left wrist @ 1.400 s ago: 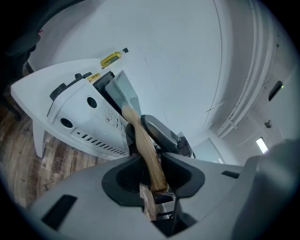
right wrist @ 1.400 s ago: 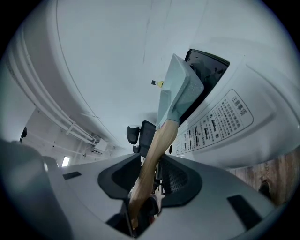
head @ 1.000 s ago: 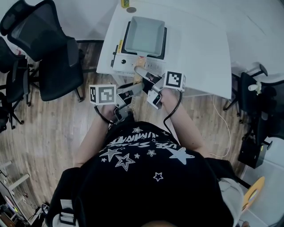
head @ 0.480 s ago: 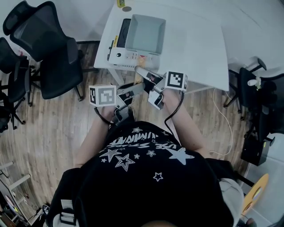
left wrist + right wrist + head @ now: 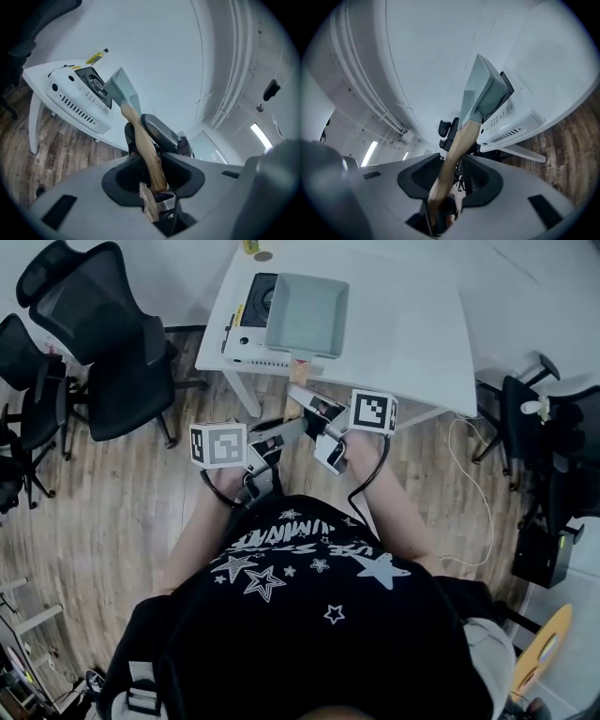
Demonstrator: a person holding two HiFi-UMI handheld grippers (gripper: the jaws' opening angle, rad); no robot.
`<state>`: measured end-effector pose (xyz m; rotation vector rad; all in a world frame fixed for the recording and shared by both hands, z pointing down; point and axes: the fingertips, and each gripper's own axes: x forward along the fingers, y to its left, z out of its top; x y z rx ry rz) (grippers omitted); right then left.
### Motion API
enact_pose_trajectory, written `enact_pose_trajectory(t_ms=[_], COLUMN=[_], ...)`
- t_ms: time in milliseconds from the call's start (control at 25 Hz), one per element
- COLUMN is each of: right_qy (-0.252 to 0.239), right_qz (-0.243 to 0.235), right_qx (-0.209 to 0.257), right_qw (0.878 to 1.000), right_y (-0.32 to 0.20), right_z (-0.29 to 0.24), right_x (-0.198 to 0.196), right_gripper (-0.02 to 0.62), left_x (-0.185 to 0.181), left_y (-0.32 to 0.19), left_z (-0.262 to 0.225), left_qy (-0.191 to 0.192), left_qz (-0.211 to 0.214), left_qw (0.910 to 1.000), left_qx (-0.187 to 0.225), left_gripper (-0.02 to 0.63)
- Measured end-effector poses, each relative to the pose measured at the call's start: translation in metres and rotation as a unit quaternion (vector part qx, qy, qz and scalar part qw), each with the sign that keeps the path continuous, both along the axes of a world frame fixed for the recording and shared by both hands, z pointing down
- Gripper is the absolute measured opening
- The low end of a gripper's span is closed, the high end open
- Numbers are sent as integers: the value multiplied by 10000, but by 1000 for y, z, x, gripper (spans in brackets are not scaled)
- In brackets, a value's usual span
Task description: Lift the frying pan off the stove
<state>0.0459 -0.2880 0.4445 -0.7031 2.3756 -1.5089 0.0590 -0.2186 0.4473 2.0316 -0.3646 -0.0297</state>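
Observation:
A square grey frying pan (image 5: 307, 313) hangs in the air above the right part of a white portable stove (image 5: 246, 336), whose black burner shows at the pan's left. The pan's wooden handle (image 5: 299, 366) runs back toward me. My left gripper (image 5: 286, 430) and right gripper (image 5: 307, 401) are both shut on that handle, one behind the other. In the left gripper view the handle (image 5: 142, 138) passes between the jaws of the left gripper (image 5: 151, 165) up to the pan (image 5: 123, 89). The right gripper view shows the handle (image 5: 455, 147) clamped in the right gripper (image 5: 449, 174), with the pan (image 5: 482, 90) tilted above the stove (image 5: 513, 123).
The stove stands at the left end of a white table (image 5: 412, 334), with a small yellow object (image 5: 250, 246) behind it. Black office chairs (image 5: 98, 343) stand on the wooden floor at the left, another chair (image 5: 553, 427) at the right. A cable (image 5: 469, 512) trails on the floor.
The pan has come up and shifted right relative to the stove, uncovering the black burner. Both grippers keep their hold on the handle.

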Motion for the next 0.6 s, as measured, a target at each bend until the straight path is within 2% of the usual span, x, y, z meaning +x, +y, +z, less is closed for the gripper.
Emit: enact_pose_trajectory(t_ms=[120, 280, 440, 600], right_qy=[4, 19, -25, -61], right_qz=[-96, -126, -275, -377], right_qx=[187, 95, 265, 223], right_qw=[9998, 9999, 9993, 9990], right_y=[16, 37, 65, 94], right_z=[-5, -6, -9, -5], right_x=[3, 7, 9, 9], right_gripper=[141, 141, 143, 143], left_x=[4, 8, 14, 16], left_y=[17, 37, 65, 94], left_z=[-2, -5, -2, 1], left_qy=[-19, -23, -45, -41], left_qz=[-2, -47, -97, -181], left_qw=[10000, 10000, 9999, 9998], left_qx=[27, 36, 34, -3], left_gripper=[132, 132, 132, 132])
